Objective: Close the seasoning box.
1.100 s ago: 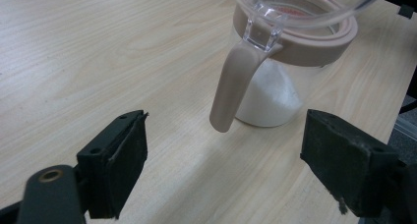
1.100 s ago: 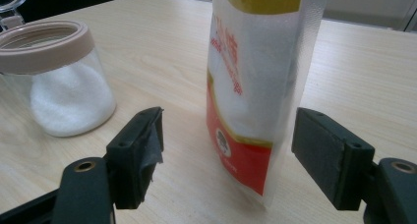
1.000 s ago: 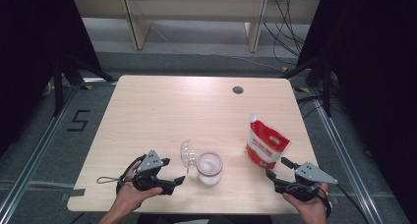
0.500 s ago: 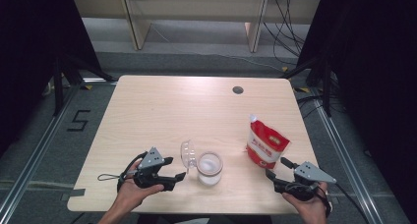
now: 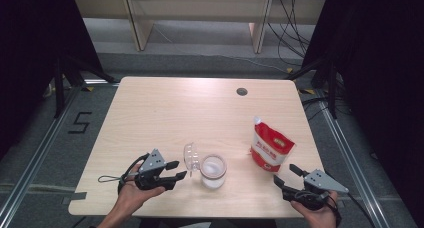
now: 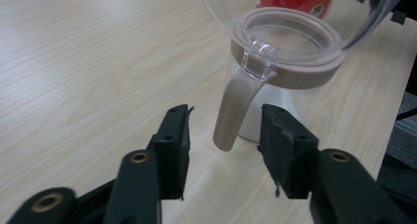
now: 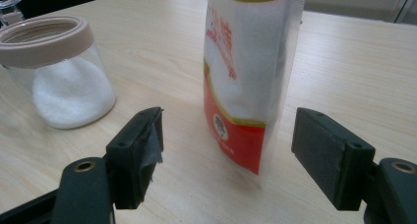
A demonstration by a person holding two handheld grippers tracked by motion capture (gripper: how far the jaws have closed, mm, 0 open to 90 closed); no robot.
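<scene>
Two open grippers face their targets: the left gripper [image 6: 223, 150] brackets the jar [image 6: 285, 86] latch tab, ungripped. The right gripper [image 7: 228, 157], jaws wide, should grip the pouch [image 7: 248, 76] centrally to avoid tipping it.

A: How is the light?
B: Even and bright from overhead on the table [image 5: 150, 113]; darkness at nine and three o'clock. Shadows are soft and short.
A: Any glare or blur?
B: The left gripper view's clear lid [image 6: 295, 17] glints at twelve o'clock. Both gripper views soften toward the top, and the nearest jaws blur slightly.
</scene>
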